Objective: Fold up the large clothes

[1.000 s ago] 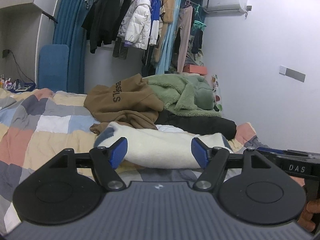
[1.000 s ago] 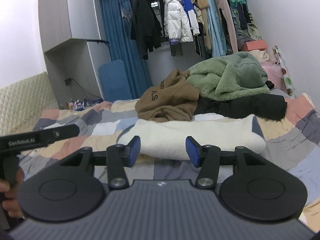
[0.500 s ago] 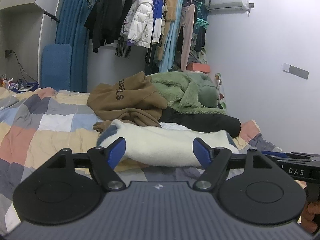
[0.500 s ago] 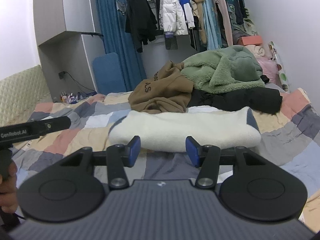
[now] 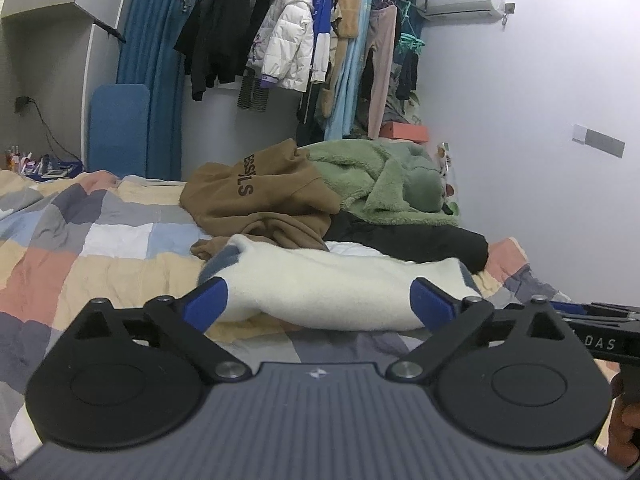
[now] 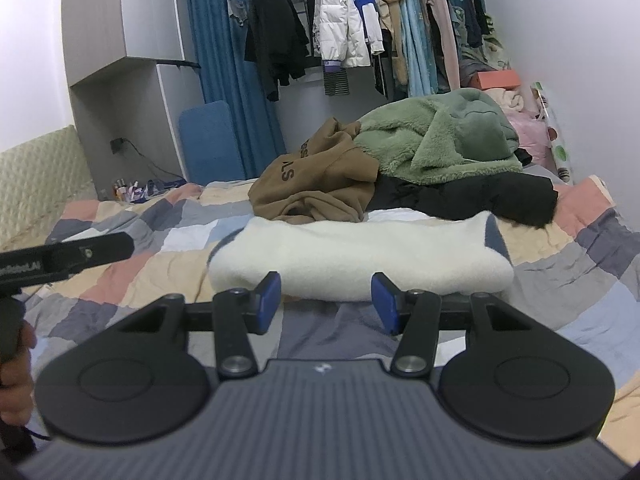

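Left tongs [image 5: 318, 300]: jaws opening, spread wide, nothing between the pads. Hovering low over the patchwork bed [image 5: 100, 264].
Right tongs [image 6: 326, 302]: jaws partway apart, nothing clamped.
Folded cream fleece [image 5: 332, 292] flat on the bed just ahead of both tongs, apart from the pads; grey-blue trim at both ends. From the right wrist view, same cream fleece [image 6: 360, 256] spans wider than the gap between the right pads.
Beyond the fleece, further from the tongs: brown hoodie [image 5: 264, 196] crumpled, left-centre; green fleece jacket [image 5: 380, 184] heaped to its right, touching it; black garment [image 5: 412, 240] under the green one, up against the far edge of the cream fleece.
Right tongs' handle visible at right edge of left wrist view; left tongs' handle at left edge of right wrist view, each with part of a hand.
Far behind: clothes rail [image 6: 360, 20] with hung coats, blue curtain [image 6: 224, 60].
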`<move>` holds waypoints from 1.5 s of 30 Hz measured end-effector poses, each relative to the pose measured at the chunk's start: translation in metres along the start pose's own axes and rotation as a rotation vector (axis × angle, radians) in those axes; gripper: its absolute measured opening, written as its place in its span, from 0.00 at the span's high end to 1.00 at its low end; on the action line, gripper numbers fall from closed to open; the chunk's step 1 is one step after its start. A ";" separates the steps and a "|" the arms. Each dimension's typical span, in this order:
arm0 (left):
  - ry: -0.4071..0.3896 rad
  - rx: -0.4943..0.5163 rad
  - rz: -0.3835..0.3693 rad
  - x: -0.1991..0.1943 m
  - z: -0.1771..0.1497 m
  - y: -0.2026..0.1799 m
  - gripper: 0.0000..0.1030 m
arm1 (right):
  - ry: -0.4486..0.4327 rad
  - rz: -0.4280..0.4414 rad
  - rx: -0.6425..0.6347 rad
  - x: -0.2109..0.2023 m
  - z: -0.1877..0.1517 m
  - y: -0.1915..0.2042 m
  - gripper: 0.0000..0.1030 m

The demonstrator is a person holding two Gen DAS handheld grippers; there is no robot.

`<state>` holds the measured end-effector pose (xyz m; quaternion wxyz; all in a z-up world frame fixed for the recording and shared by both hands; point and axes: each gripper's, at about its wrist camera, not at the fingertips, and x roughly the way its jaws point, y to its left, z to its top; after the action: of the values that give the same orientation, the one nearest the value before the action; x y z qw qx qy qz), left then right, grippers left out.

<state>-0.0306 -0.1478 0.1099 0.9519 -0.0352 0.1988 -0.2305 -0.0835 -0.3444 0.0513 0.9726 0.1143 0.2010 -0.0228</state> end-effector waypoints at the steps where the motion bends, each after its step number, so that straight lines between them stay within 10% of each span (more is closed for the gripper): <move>1: 0.003 -0.002 0.004 0.001 0.000 0.001 0.02 | -0.002 -0.003 -0.003 0.000 0.000 0.000 0.46; 30: 0.008 0.025 0.068 0.005 -0.003 -0.003 0.00 | 0.010 -0.017 -0.010 0.003 -0.003 -0.005 0.46; 39: 0.034 0.027 0.090 0.006 -0.003 0.001 0.00 | 0.010 -0.030 0.000 0.010 -0.001 -0.015 0.02; 45: 0.032 0.026 0.096 0.004 -0.004 0.000 0.00 | 0.011 -0.052 -0.014 0.012 0.002 -0.019 0.00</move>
<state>-0.0285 -0.1497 0.1047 0.9589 -0.0096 0.2126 -0.1876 -0.0738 -0.3631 0.0447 0.9714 0.1021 0.2096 -0.0461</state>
